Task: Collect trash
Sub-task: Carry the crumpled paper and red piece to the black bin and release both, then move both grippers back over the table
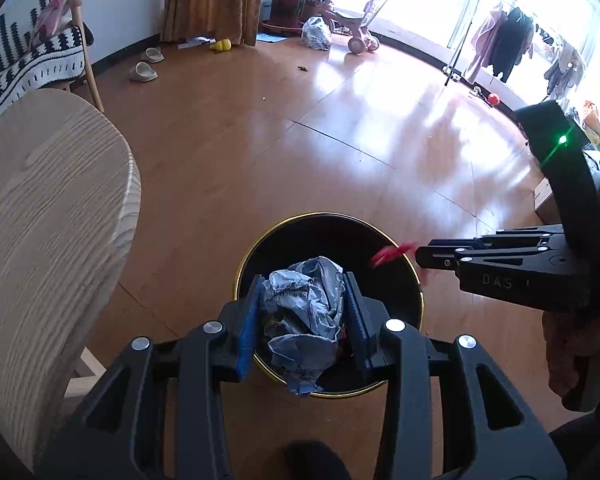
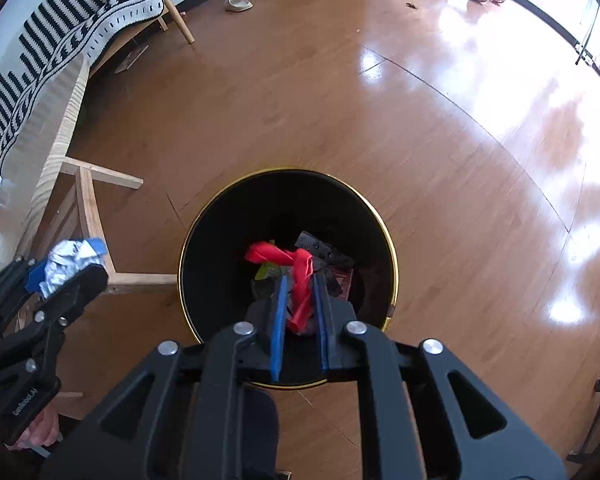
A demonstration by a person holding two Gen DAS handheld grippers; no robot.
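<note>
Right gripper (image 2: 300,292) points steeply down over the bin (image 2: 388,232); a red scrap (image 2: 300,276) hangs between its blue pads, jaws parted a little, and the scrap looks loose rather than pinched — in the left wrist view it shows blurred at the fingertips, over the bin's far rim, so I judge it is being let go. Left gripper (image 1: 304,304) is clamped on a crumpled wad of printed paper (image 1: 304,312), pads pressing both sides, held above the near half of the bin's mouth. Bin is black with a gold rim, standing on bare wood floor (image 2: 420,140); some dark and green scraps already lie at the bottom, so part of the collecting looks done. Left to do, as far as can be judged: red scrap to clear the jaws, wad to be dropped. More litter seems to sit on the table edge at far left of the right wrist view, too small to be sure. Edges: round wooden table (image 1: 52,208) just beside the bin on the left, its leg frame near the bin wall. The two grippers are close over one opening. Floor beyond and to the right lies open.
</note>
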